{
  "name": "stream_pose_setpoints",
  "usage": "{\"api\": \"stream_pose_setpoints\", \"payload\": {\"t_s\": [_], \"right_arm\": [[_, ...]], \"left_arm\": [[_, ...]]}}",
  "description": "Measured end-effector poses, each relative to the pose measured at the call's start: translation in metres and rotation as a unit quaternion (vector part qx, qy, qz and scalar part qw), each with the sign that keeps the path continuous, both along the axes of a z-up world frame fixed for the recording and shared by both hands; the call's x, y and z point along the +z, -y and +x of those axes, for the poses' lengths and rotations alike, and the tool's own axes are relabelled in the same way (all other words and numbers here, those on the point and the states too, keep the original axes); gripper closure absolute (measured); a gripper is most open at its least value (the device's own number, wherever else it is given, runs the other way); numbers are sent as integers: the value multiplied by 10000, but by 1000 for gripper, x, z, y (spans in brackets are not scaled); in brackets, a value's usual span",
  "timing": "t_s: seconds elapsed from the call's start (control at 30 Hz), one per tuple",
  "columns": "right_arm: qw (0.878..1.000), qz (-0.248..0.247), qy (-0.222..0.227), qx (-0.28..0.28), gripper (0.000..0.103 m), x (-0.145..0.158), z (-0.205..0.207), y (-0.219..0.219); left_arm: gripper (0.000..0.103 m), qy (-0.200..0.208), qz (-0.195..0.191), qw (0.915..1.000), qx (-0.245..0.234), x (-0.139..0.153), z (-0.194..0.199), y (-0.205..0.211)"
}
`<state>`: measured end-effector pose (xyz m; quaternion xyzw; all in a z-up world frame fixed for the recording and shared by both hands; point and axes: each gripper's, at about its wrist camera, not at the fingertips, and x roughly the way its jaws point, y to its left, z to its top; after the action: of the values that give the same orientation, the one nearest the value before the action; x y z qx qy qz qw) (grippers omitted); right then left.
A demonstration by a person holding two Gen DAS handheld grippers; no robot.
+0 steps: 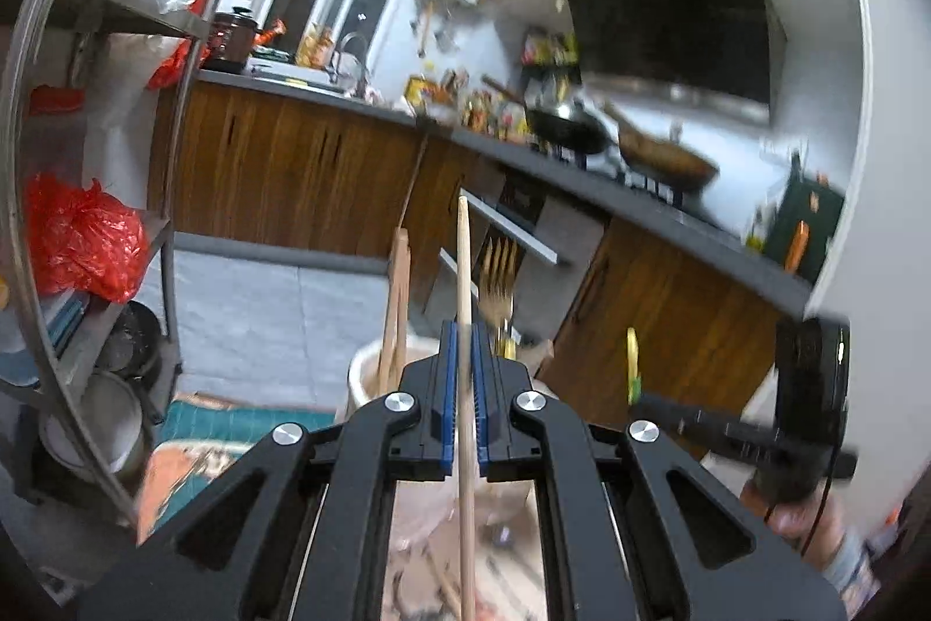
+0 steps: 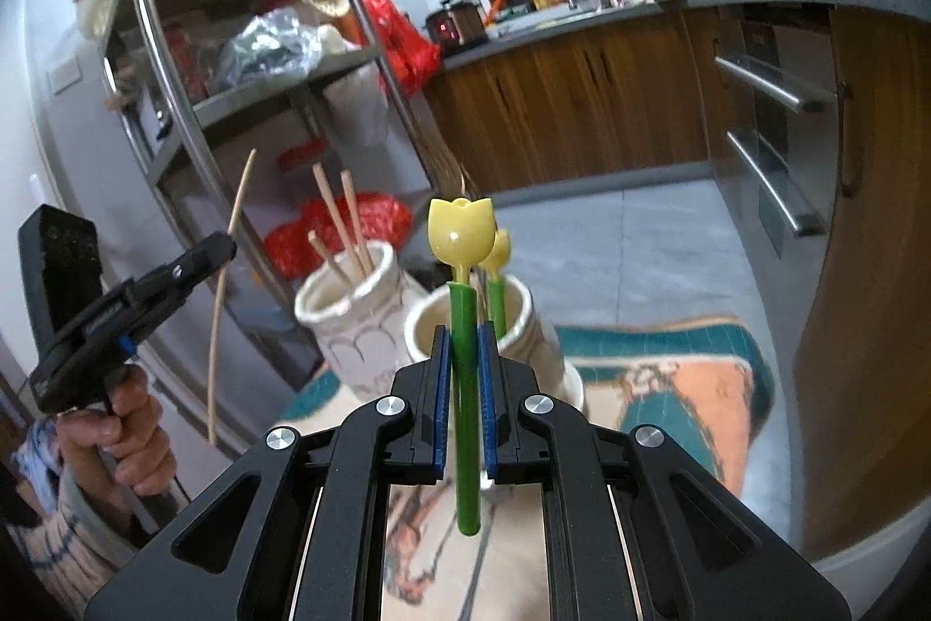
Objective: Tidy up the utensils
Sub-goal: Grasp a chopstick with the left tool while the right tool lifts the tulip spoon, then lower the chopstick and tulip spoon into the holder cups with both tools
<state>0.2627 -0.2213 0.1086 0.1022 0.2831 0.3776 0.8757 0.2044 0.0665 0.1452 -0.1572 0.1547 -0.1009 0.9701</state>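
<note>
My left gripper [image 1: 464, 330] is shut on a single wooden chopstick [image 1: 464, 272], held upright above a white ceramic holder [image 1: 363, 376] that has chopsticks [image 1: 395, 295] in it; a gold fork [image 1: 498, 283] stands just right of it. My right gripper [image 2: 465, 336] is shut on the green handle of a yellow tulip-shaped spoon [image 2: 459, 231], above a second white holder [image 2: 523, 324] with another tulip spoon [image 2: 499, 248]. The chopstick holder [image 2: 355, 318] stands to its left. The left gripper [image 2: 221, 245] with its chopstick [image 2: 224, 295] shows at far left.
A steel shelf rack [image 1: 157, 21] with red bags [image 1: 81, 237] stands on the left. Wooden kitchen cabinets [image 1: 291, 167] and a grey counter with woks [image 1: 663, 155] run behind. A patterned cloth [image 2: 669, 388] lies under the holders. Oven drawers [image 2: 774, 144] are at the right.
</note>
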Motion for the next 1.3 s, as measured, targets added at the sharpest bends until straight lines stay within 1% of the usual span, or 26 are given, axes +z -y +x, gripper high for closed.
{"api": "stream_pose_setpoints", "payload": {"t_s": [0.03, 0.1, 0.3, 0.47, 0.57, 0.7, 0.73, 0.8, 0.87, 0.97, 1.07, 1.17, 1.23, 1.3], "right_arm": [[10000, 62, 50, -16, 93, 1, 2, -1], [9998, 159, 103, -19, 93, 1, 6, -4], [9986, 432, 304, -8, 93, 6, 21, -12], [9972, 570, 484, -56, 93, 18, 32, -15], [9960, 578, 668, -147, 93, 24, 36, -18], [9939, 700, 833, -190, 93, 24, 41, -24], [9936, 677, 874, -210, 93, 23, 42, -27], [9938, 582, 909, -260, 93, 17, 46, -34], [9947, 456, 875, -284, 93, 9, 50, -40], [9961, 209, 774, -375, 93, -7, 56, -45], [9968, 74, 690, -398, 93, -17, 54, -45], [9970, -42, 655, -402, 93, -22, 51, -46], [9973, -67, 626, -384, 93, -25, 49, -47], [9974, -68, 612, -377, 93, -26, 47, -45]], "left_arm": [[99, 52, -62, 10000, 23, 2, 4, -2], [98, 146, -67, 9999, 56, 6, 13, -2], [98, 585, 207, 9979, 194, 19, 43, 1], [98, 854, 307, 9955, 287, 24, 67, 2], [98, 979, 412, 9933, 452, 18, 78, 4], [98, 941, 410, 9933, 538, 2, 87, 3], [98, 949, 386, 9933, 538, -4, 87, 1], [98, 1145, 340, 9909, 619, -7, 77, -2], [98, 1174, 240, 9911, 588, -7, 69, -5], [98, 1261, 306, 9899, 567, -8, 59, -2], [98, 1387, 477, 9878, 530, -9, 49, 6], [98, 1515, 582, 9853, 540, -10, 40, 11], [98, 1598, 576, 9840, 530, -10, 35, 11], [98, 1686, 648, 9819, 569, -10, 27, 13]]}}
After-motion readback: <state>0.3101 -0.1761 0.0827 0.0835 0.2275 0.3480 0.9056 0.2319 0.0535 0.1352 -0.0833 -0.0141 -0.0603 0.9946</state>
